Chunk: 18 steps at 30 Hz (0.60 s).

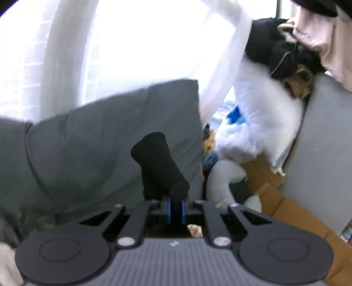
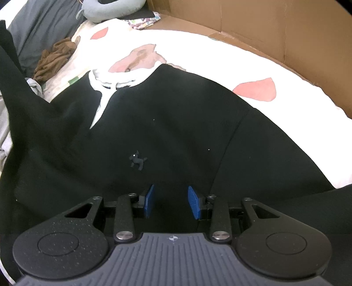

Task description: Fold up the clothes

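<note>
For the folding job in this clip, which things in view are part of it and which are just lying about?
Part of the job:
- black sweater spread on the bed
- black cloth pinched in the left gripper
- right gripper, open above the sweater

Lying about:
- brown garment
- grey neck pillow
- cardboard box
- grey cushion
- white plastic bag

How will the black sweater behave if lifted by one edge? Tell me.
Likely floppy: the black sweater lies in soft folds over the bedding, and the piece pinched by the left gripper bends over. Probably not slippery, as it looks knitted. It should sag and trail.
</note>
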Motion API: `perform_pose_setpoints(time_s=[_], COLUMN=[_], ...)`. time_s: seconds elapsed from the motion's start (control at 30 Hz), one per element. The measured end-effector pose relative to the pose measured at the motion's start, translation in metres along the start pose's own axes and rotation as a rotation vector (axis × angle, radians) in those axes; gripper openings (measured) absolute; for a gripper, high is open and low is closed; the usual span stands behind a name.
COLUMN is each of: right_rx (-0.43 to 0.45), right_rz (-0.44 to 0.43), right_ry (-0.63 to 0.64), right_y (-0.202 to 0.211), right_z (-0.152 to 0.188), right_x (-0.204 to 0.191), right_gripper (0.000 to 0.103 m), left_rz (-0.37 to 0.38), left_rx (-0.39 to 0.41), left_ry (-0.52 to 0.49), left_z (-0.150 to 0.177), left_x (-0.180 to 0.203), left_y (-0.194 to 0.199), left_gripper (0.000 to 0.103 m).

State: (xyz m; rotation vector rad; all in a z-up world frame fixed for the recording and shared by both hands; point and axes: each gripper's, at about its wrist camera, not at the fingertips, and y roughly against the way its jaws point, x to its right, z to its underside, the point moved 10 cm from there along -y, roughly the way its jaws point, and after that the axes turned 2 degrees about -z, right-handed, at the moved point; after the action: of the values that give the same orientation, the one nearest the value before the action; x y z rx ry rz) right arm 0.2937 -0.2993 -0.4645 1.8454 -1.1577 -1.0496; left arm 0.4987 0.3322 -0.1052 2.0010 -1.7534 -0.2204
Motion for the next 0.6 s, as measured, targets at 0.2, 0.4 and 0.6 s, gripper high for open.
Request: perform_pose_setpoints(time_s=[0.2,0.4,0.6], right_rx=[-0.020,-0.041,-0.060], right_rz=[0.009,0.020,0.030], right_ry=[0.004,0.017,0.028], right_y=[-0.005,-0.008,-0.009], right_z=[0.005,0.009,0.010], right_x=[0.000,0.002,0.005], right_gripper=[0.041,0.042,0.042], left_rz=[-0.049,-0.180,-0.285], left_rx=[0.039,-0.005,-0.077], left_ry=[0.044,0.055,0.106], left_z=[-0.011,0.021,0.079], left_x=[-0.039,-0.103,-0.165], left_y=[0.015,0.024,0.038], left_gripper=[0.009,0.009,0.009])
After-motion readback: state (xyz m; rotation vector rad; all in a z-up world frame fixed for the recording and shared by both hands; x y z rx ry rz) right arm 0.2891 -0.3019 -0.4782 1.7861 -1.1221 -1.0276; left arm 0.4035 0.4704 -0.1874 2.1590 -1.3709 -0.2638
